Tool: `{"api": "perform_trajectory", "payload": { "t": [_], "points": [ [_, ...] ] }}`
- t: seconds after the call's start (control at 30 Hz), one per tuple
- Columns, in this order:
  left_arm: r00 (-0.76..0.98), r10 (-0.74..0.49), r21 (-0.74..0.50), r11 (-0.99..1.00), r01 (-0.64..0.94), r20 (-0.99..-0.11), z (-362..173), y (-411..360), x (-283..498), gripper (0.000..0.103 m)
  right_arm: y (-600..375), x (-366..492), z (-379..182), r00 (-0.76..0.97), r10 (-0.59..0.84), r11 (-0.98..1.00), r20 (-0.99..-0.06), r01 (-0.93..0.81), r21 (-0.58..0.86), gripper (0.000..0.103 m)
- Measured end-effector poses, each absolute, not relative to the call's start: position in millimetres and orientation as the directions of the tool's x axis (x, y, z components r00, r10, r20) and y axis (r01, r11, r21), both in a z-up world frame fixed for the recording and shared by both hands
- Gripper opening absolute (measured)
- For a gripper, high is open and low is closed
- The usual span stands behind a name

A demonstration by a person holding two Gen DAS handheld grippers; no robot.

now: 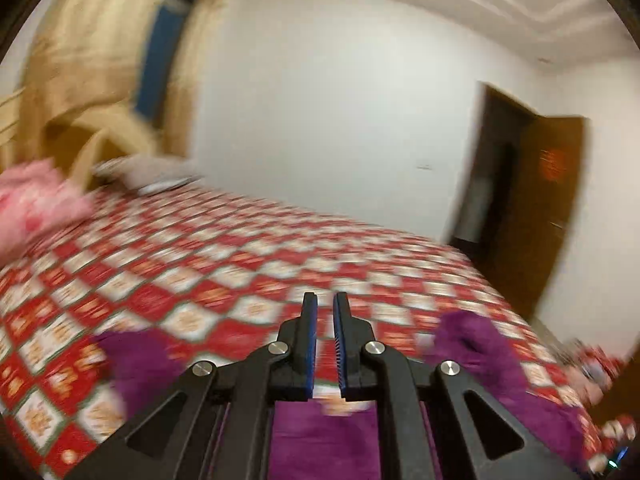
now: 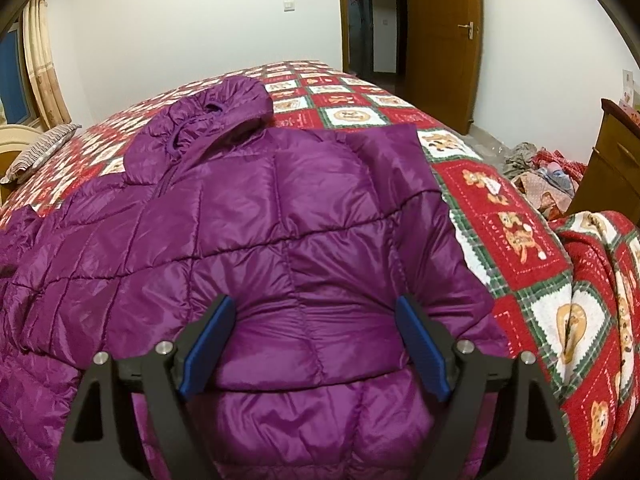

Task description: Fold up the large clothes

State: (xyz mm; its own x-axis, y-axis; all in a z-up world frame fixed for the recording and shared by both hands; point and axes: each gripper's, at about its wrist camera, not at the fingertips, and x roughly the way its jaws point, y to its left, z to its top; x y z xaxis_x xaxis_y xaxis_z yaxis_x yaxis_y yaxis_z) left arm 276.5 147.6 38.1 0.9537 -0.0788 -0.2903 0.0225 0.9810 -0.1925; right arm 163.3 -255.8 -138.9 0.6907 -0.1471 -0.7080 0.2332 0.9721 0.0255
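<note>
A purple puffer jacket [image 2: 256,240] is spread across the bed [image 2: 516,216], hood [image 2: 208,120] toward the far wall, on a red-and-white checked quilt. One side panel appears to be laid over the body already, its straight edge running up the right side — a judgement from how the quilting overlaps.

The right tool [image 2: 316,344] is held low over the jacket's near end with its blue pads spread wide; nothing is gripped, and the padded fabric bulges between the jaws, probably so a thick fold can be pinched.

The left tool [image 1: 325,344] is seen in a blurred view, pointed across the bed toward the door [image 1: 556,208]. Its jaws are drawn nearly together with a narrow gap, and no cloth can be seen between the pads. Purple fabric [image 1: 320,440] lies beneath and to either side of it, so it is judged to sit over the jacket's other part.
</note>
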Motion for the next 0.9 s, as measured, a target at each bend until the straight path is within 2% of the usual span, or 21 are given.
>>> {"api": "perform_trajectory", "payload": {
  "t": [0.1, 0.17, 0.3, 0.47, 0.63, 0.7, 0.8, 0.9],
  "points": [
    [0.940, -0.195, -0.145, 0.976, 0.159, -0.281, 40.0, 86.8, 265.6, 0.008, -257.8, 162.6, -138.8, 0.697, -0.136, 0.972, -0.704, 0.231, 0.041, 0.085],
    [0.929, -0.226, -0.133, 0.972, 0.195, -0.292, 34.0, 62.7, 260.3, 0.008, -259.0, 161.7, -138.7, 0.701, -0.127, 0.972, -0.702, 0.228, 0.052, 0.085],
    [0.909, -0.164, -0.160, 0.981, 0.110, -0.383, 12.4, 59.2, 273.9, 0.008, -261.2, 159.8, -138.2, 0.711, -0.103, 0.973, -0.695, 0.218, 0.079, 0.087],
    [0.836, 0.067, -0.216, 0.952, -0.217, -0.544, -31.9, 150.3, 306.6, 0.008, -263.0, 158.8, -138.4, 0.718, -0.089, 0.972, -0.690, 0.214, 0.097, 0.087],
    [0.730, 0.246, -0.248, 0.831, -0.497, -0.638, -74.9, 276.3, 310.6, 0.008, -262.5, 157.4, -138.6, 0.718, -0.090, 0.973, -0.690, 0.212, 0.093, 0.088],
    [0.723, 0.239, -0.320, 0.776, -0.543, -0.648, -89.9, 316.3, 307.0, 0.008, -261.1, 158.1, -138.8, 0.715, -0.098, 0.974, -0.692, 0.213, 0.082, 0.088],
    [0.767, 0.156, -0.487, 0.690, -0.536, -0.622, -112.6, 367.2, 296.6, 0.009, -259.7, 158.9, -138.9, 0.712, -0.106, 0.974, -0.694, 0.214, 0.071, 0.088],
    [0.767, 0.107, -0.537, 0.654, -0.534, -0.633, -129.4, 385.4, 297.5, 0.011, -258.3, 160.1, -139.3, 0.708, -0.111, 0.975, -0.697, 0.214, 0.061, 0.089]
  ]
}}
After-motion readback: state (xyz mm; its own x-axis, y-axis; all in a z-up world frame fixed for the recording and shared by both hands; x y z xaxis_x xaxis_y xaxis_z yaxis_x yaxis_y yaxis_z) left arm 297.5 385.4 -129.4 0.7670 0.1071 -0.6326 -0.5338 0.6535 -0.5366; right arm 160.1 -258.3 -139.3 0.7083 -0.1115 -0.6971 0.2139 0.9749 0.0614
